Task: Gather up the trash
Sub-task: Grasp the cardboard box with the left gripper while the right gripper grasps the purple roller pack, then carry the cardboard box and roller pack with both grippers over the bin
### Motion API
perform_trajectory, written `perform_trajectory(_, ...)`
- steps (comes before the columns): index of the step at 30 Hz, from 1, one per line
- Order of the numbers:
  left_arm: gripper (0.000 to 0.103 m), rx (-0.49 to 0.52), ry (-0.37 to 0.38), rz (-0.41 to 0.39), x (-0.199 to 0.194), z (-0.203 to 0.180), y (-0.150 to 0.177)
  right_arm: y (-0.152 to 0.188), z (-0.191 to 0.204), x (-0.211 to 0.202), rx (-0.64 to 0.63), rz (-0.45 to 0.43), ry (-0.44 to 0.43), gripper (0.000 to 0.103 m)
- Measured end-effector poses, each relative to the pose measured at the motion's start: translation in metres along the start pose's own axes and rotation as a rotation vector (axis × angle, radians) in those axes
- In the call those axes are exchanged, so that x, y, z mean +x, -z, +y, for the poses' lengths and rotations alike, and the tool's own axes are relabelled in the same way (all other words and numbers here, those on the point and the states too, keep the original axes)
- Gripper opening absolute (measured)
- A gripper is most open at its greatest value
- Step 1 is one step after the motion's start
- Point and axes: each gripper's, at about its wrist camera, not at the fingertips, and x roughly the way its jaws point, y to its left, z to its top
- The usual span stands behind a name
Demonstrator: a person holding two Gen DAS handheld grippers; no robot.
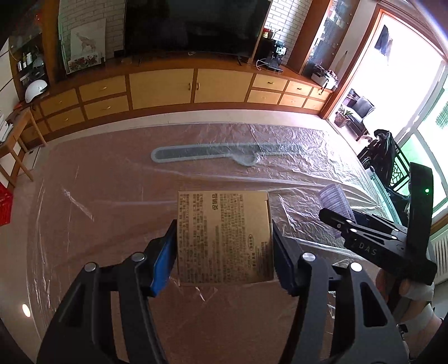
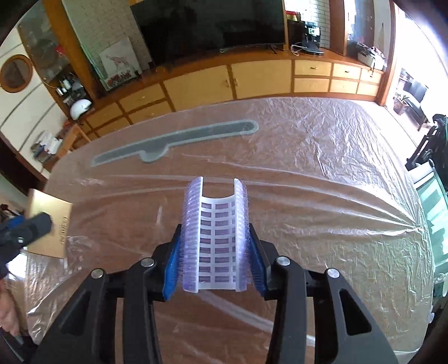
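Note:
My left gripper [image 1: 224, 246] is shut on a tan cardboard box [image 1: 224, 238] printed with small text, held above the plastic-covered table [image 1: 112, 196]. The box also shows at the left edge of the right wrist view [image 2: 53, 224]. My right gripper [image 2: 214, 257] is shut on a clear purple-tinted plastic tray [image 2: 215, 232] with ridged sides, bent into a U between the blue pads. The tray and right gripper [image 1: 336, 221] also show at the right of the left wrist view, the tray [image 1: 334, 200] sticking out past the fingers.
A long grey strip-shaped object [image 1: 207, 152] lies under the plastic sheet at mid-table. A wooden cabinet wall [image 1: 168, 86] with a TV [image 1: 196, 25] stands behind. A dark chair [image 1: 383, 156] and a window are at the right.

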Motion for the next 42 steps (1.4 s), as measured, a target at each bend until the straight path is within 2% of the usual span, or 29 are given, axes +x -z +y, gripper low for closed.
perform_trajectory(5,0.060,0.006,0.028,-0.010,-0.014,-0.003,0.018,0.013,0.002,-0.037,-0.055,-0.041,-0.086,0.041)
perform_trajectory(14,0.059,0.005,0.084,-0.023,-0.041,-0.010,0.054,0.042,-0.001,-0.085,-0.089,-0.025,-0.231,0.042)
perform_trajectory(27,0.059,-0.013,0.139,-0.024,-0.076,-0.013,0.099,0.100,0.010,-0.126,-0.140,0.026,-0.313,0.042)
perform_trajectory(42,0.059,0.069,0.167,0.001,-0.106,-0.032,0.149,0.142,0.020,-0.156,-0.187,0.061,-0.354,0.042)
